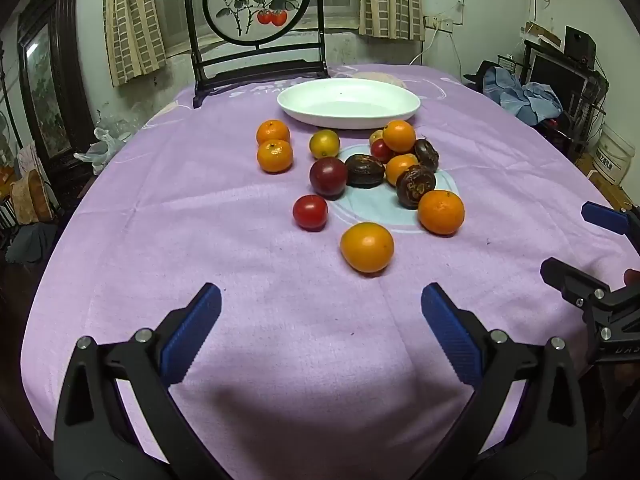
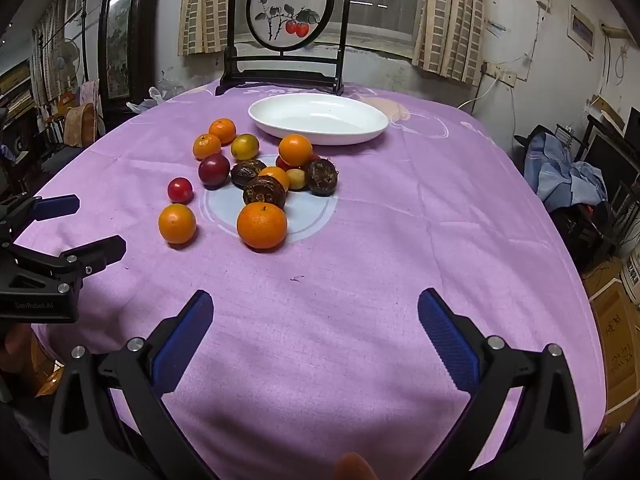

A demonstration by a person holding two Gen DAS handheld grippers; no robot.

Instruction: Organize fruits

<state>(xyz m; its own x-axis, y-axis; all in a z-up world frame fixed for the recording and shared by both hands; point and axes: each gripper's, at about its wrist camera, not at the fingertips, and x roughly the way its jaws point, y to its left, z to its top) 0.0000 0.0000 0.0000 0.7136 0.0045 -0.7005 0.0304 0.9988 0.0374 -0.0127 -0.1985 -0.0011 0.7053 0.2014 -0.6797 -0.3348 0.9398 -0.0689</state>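
Several fruits lie loose on the purple tablecloth [image 1: 200, 240]: oranges, among them a near one [image 1: 367, 247] [image 2: 177, 223] and a bigger one [image 1: 441, 212] [image 2: 262, 225], a red tomato [image 1: 310, 212] [image 2: 180, 190], a dark red plum [image 1: 328, 177] [image 2: 214, 169], a yellowish fruit [image 1: 324, 143] [image 2: 245, 146] and wrinkled brown passion fruits [image 1: 415, 186] [image 2: 264, 192]. Behind them stands an empty white oval dish [image 1: 304, 102] [image 2: 276, 112]. My left gripper [image 1: 321, 306] [image 2: 98, 226] hangs open over bare cloth, short of the fruits. My right gripper [image 2: 315, 312] [image 1: 576, 240] is open too, holding nothing.
A dark wooden stand with a round painted screen [image 1: 256, 0] [image 2: 290, 10] stands at the table's far edge behind the dish. Curtains, a cabinet and cluttered shelves surround the table. The table edge falls away at the right [image 2: 560, 260].
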